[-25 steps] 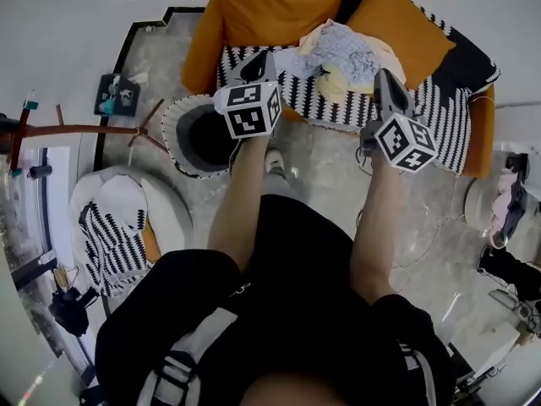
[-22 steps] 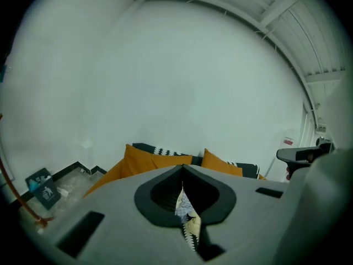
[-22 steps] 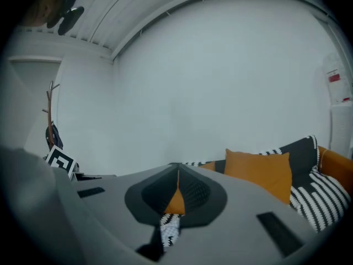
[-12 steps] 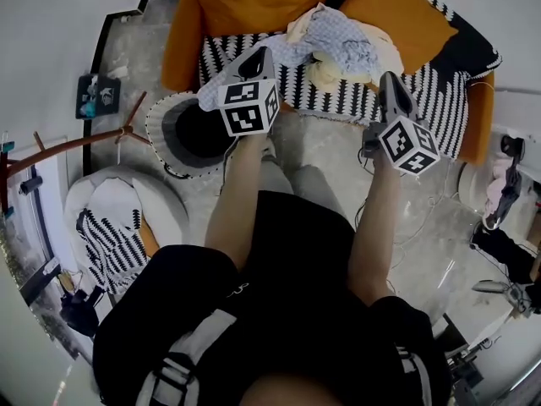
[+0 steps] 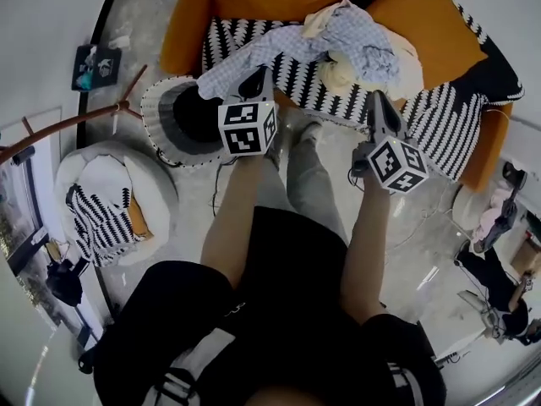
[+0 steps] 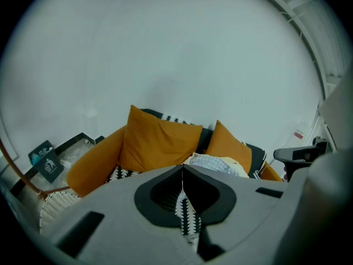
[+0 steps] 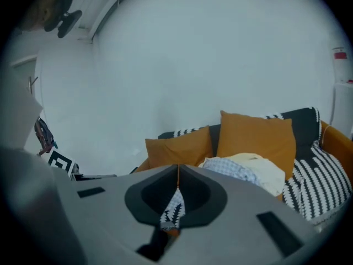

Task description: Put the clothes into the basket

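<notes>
The person stands facing an orange sofa (image 5: 182,36) whose seat is covered by a black-and-white patterned throw (image 5: 439,117). The clothes are not in the basket: they lie in a heap on that seat, a pale blue checked shirt (image 5: 362,36) on top of a cream garment (image 5: 345,70). One long part of the shirt stretches across the throw toward the person's left, and its end reaches close to the rim of the basket. The woven white basket (image 5: 156,125), dark inside, stands on the stone floor just beside the sofa's front corner. The left claw (image 5: 259,74) points at the sofa between basket and heap and overlaps the stretched shirt in the head view; whether it touches the cloth cannot be told. Its own view shows the left claw (image 6: 182,169) pressed together with nothing pinched, two orange cushions (image 6: 157,145) and the heap beyond it. The right claw (image 5: 373,100) hovers over the throw's front edge just beside the heap, and the right gripper view shows the right claw (image 7: 177,169) likewise pressed together and empty, with the checked shirt (image 7: 231,170) ahead.
</notes>
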{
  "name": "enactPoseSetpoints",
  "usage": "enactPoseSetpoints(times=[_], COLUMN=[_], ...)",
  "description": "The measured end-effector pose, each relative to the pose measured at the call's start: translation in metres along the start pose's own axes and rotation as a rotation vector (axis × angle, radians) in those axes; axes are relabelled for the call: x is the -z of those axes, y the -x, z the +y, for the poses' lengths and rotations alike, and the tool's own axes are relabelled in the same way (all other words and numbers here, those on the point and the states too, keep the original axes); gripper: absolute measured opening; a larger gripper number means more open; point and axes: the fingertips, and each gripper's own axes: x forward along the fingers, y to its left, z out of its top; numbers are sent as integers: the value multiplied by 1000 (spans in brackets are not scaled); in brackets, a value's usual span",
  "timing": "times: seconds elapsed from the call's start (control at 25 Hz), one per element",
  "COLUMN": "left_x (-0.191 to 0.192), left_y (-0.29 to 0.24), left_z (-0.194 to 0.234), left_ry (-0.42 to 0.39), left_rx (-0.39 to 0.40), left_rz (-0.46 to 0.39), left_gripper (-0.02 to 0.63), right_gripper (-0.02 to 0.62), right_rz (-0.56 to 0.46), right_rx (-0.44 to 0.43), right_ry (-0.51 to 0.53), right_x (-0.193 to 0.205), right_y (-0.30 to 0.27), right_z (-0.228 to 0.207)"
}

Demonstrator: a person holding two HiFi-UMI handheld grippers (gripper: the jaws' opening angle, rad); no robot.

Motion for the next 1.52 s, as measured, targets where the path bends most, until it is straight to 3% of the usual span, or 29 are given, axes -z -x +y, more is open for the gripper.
enactPoseSetpoints(times=[0.2, 0.4, 1.0, 1.08, 1.16, 1.2, 1.36, 1.52], left_x=[42, 80, 164, 169, 173, 174, 177, 183], left_y=[-29, -67, -203, -217, -231, -239, -270, -299], left_z=[0, -10, -10, -9, -8, -7, 6, 18], left_ry=[39, 24, -53, -73, -97, -112, -169, -204], left_rx=[46, 96, 150, 157, 158, 155, 85, 16], left_rz=[36, 87, 133, 150, 165, 170, 191, 234], left_gripper=[10, 11, 13, 61, 127, 153, 242, 290], right_gripper=[12, 14, 15, 37, 204, 235, 266, 276], right_rz=[97, 155, 166, 182, 213, 225, 226, 219], right_rx=[-32, -34, 71, 98, 128, 148, 240, 327], right_ry=[-21, -16, 73, 107, 124, 134, 235, 326], right_x=[52, 92, 153, 154, 155, 153, 138, 124], right_y=[-29, -50, -128, -137, -148, -153, -166, -174], right_z=[-11, -35, -138, -151, -167, -176, -208, -238])
